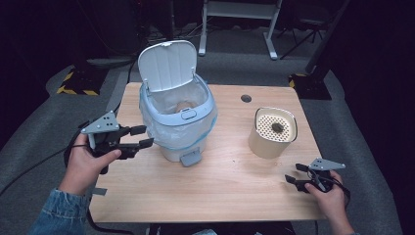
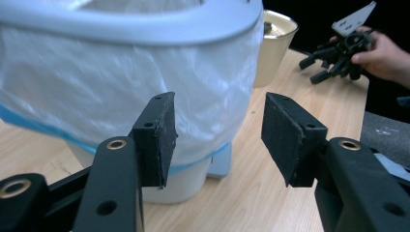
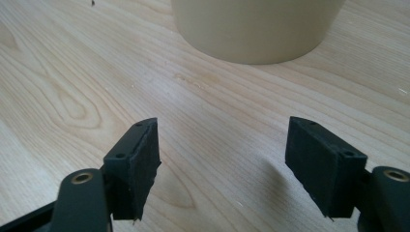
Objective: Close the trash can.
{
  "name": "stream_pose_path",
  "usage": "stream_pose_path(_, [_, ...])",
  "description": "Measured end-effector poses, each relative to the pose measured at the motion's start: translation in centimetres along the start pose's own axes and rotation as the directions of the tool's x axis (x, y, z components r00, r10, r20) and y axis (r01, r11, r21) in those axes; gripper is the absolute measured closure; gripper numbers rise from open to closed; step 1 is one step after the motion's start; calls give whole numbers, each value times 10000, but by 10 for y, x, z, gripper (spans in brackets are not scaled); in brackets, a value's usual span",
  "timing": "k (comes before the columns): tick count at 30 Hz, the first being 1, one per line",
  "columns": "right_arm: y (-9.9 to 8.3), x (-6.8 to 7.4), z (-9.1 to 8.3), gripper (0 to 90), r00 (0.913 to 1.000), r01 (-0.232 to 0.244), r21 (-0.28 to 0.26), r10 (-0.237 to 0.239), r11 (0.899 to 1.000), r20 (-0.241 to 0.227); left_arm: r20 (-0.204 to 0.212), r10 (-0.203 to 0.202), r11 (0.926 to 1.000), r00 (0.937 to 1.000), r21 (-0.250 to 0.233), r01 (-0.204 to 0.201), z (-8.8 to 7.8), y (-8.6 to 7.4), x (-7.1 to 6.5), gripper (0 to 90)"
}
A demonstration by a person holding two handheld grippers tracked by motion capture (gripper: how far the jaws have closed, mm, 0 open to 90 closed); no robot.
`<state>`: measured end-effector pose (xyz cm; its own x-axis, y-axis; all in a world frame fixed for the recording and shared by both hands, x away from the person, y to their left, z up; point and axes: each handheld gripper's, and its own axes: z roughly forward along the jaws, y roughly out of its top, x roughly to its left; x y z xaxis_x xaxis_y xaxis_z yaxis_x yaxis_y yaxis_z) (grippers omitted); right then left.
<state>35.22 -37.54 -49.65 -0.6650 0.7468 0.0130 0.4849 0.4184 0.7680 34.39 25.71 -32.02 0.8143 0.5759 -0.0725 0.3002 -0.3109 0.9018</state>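
My left fingers (image 1: 142,136) hang spread beside the bin (image 1: 177,117), probably to grab its liner; my right fingers (image 1: 292,174) rest spread, empty.

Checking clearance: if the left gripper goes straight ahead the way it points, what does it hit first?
Most likely the plastic bag liner draped over the bin; it sits straight ahead of the open left gripper. Exact gap unclear.

The bin (image 1: 177,117) stands on the table (image 1: 220,191) toward its far left, lid raised at its far side (a pedal juts out at its near base). The canister (image 1: 272,132) stands well apart to its right. The left gripper (image 1: 139,137) hovers just left of the bin; the right gripper (image 1: 295,174) sits near the canister, at the table's near right.
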Motion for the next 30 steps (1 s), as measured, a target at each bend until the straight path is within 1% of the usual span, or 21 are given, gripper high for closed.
stream_pose_path(2, [-1,0,2,276,9999,97,28,-97,9999,32,94,-39,9999,9999,-163,41,-2,5,3,467])
stream_pose_path(4, [-3,0,5,269,9999,128,74,-129,9999,41,212,16,9992,9998,-391,-8,-4,11,8,476])
stream_pose_path(5, [-4,-1,6,269,10000,88,253,-88,9996,21,194,107,9991,9998,-424,-98,-5,14,10,477])
stream_pose_path(6, [-4,-1,6,270,9999,115,259,-117,9996,53,136,254,9989,9996,-400,-248,-6,17,11,478])
stream_pose_path(8, [-3,-2,6,271,9999,47,269,-51,9996,139,148,361,9982,9992,-483,-353,-8,23,13,492])
stream_pose_path(12, [-3,-2,7,268,9998,65,272,-69,9996,160,400,325,9970,9987,-716,-296,-12,37,18,504])
stream_pose_path(14, [-3,-2,7,267,9999,56,276,-60,9996,154,292,353,9968,9990,-722,-331,-12,44,21,511])
stream_pose_path(17, [-3,-2,7,267,9999,50,277,-54,9996,155,316,205,9960,9993,-877,-176,-12,52,25,519])
stream_pose_path(19, [-3,-2,7,267,9999,54,274,-58,9996,157,197,250,9957,9995,-896,-232,-13,59,29,529])
stream_pose_path(22, [-3,-2,7,267,9999,44,279,-49,9996,161,238,202,9952,9995,-966,-178,-14,68,34,551])
stream_pose_path(25, [-3,-2,7,267,9999,42,280,-46,9996,161,115,211,9953,9997,-943,-199,-14,77,40,568])
stream_pose_path(27, [-3,-2,7,267,9999,43,281,-48,9996,160,359,80,9948,9993,-1018,-43,-13,85,44,581])
stream_pose_path(29, [-3,-2,7,267,9999,43,280,-48,9996,158,349,128,9942,9993,-1075,-90,-11,91,47,601])
stream_pose_path(30, [-3,-2,7,267,9999,43,283,-47,9996,156,411,133,9941,9991,-1078,-88,-11,95,49,627])
